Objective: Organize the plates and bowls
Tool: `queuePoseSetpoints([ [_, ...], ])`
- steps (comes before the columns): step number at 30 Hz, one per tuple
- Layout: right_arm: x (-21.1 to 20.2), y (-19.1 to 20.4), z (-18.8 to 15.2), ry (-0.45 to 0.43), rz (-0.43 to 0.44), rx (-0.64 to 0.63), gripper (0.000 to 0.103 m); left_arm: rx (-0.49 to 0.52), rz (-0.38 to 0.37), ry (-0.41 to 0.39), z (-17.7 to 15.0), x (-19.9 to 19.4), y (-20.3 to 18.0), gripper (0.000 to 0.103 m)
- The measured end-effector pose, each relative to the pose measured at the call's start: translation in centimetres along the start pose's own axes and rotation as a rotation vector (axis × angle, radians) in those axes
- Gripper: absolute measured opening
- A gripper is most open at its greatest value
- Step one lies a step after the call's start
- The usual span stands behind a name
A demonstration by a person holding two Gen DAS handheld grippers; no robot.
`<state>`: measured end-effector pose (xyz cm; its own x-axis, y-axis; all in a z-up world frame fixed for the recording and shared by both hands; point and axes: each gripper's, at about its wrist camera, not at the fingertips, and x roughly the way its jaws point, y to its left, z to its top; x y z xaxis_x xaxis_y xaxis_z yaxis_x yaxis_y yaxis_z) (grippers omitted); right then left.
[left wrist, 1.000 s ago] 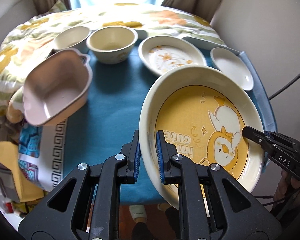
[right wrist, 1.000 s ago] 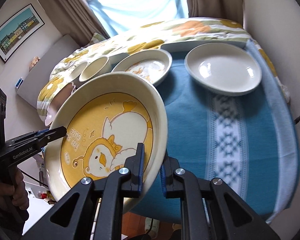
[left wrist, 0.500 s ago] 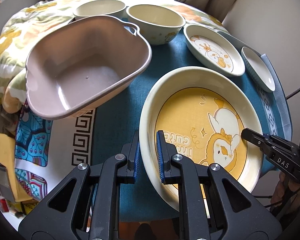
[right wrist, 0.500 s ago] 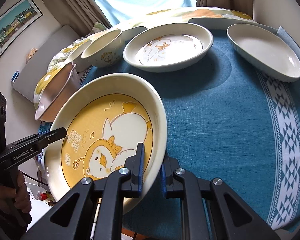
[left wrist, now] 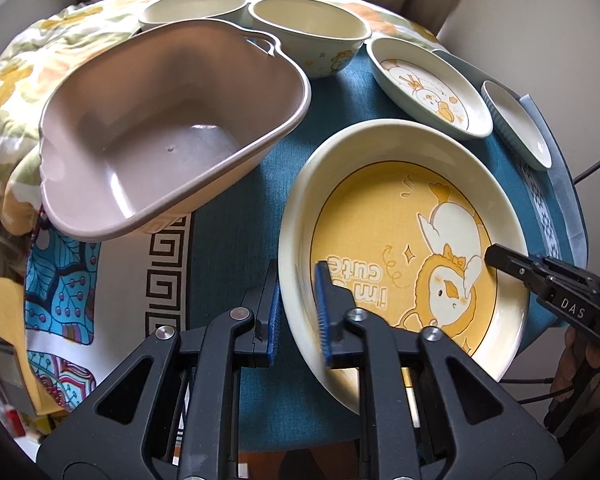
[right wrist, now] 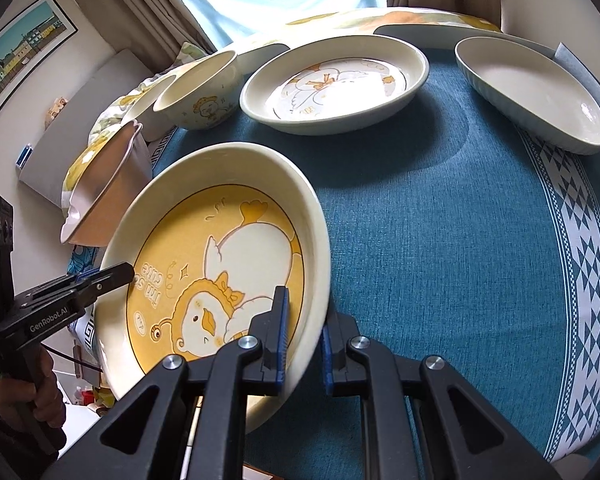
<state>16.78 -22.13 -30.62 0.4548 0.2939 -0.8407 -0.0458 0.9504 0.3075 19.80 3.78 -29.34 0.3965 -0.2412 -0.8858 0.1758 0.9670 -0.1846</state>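
A large cream plate with a yellow duck picture (left wrist: 400, 240) (right wrist: 220, 248) lies low over the near edge of the blue tablecloth (right wrist: 440, 220). It tilts a little, and I cannot tell whether it rests fully on the cloth. My left gripper (left wrist: 298, 316) straddles the plate's left rim. Its jaws are opening, the inner pad is blurred and just off the rim, and the rim is still between them. My right gripper (right wrist: 304, 328) is shut on the opposite rim. Each gripper's tip also shows in the other wrist view, the right gripper (left wrist: 492, 254) and the left gripper (right wrist: 128, 274).
A pink handled basin (left wrist: 160, 140) (right wrist: 100, 200) sits tilted at the left. Behind it are two cream bowls (left wrist: 312, 32) (left wrist: 192, 8). A smaller duck plate (right wrist: 332, 84) and a white ribbed plate (right wrist: 532, 96) stand at the back right. A floral quilt lies beyond.
Both grippers came down and forward with the duck plate, so the basin and bowls loom larger. The left gripper's inner pad has just shifted off the rim.
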Motion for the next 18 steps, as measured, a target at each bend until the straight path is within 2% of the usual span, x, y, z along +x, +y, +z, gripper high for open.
queuePoseSetpoints([
  [2,0.0,0.4,0.1,0.003,-0.022,-0.011,0.013,0.007,0.004,0.009,0.1,0.2,-0.2,0.021],
  [3,0.1,0.5,0.1,0.004,-0.029,-0.014,0.013,0.007,0.008,0.014,0.1,0.4,-0.3,0.030],
  [4,0.1,0.5,0.2,0.006,-0.031,-0.010,0.013,0.006,0.015,0.014,0.2,0.4,-0.4,0.046],
  [6,0.2,0.5,0.2,0.010,-0.026,0.001,0.013,0.004,0.037,-0.007,0.1,0.3,-0.6,0.069],
  [7,0.2,0.5,0.2,0.013,-0.026,0.005,0.013,0.006,0.043,-0.022,0.1,0.1,-0.7,0.073],
  [9,0.1,0.5,0.1,0.007,-0.046,0.005,0.015,0.017,0.047,-0.030,0.2,-0.1,-0.9,0.074],
  [10,-0.1,0.5,0.1,-0.003,-0.058,0.003,0.020,0.022,0.049,-0.027,0.2,-0.1,-1.0,0.074],
  [12,-0.3,0.4,0.0,-0.015,-0.067,0.007,0.035,0.028,0.053,-0.023,0.1,-0.2,-1.0,0.074],
  [13,-0.4,0.3,-0.1,-0.013,-0.072,0.014,0.050,0.030,0.055,-0.023,0.0,-0.4,-1.1,0.074],
  [14,-0.6,0.3,-0.2,-0.015,-0.074,0.022,0.055,0.031,0.058,-0.022,-0.1,-0.6,-1.2,0.074],
  [18,-2.5,0.7,-0.3,-0.033,-0.080,0.029,0.056,0.036,0.052,-0.040,-0.5,-2.8,-1.4,0.074],
])
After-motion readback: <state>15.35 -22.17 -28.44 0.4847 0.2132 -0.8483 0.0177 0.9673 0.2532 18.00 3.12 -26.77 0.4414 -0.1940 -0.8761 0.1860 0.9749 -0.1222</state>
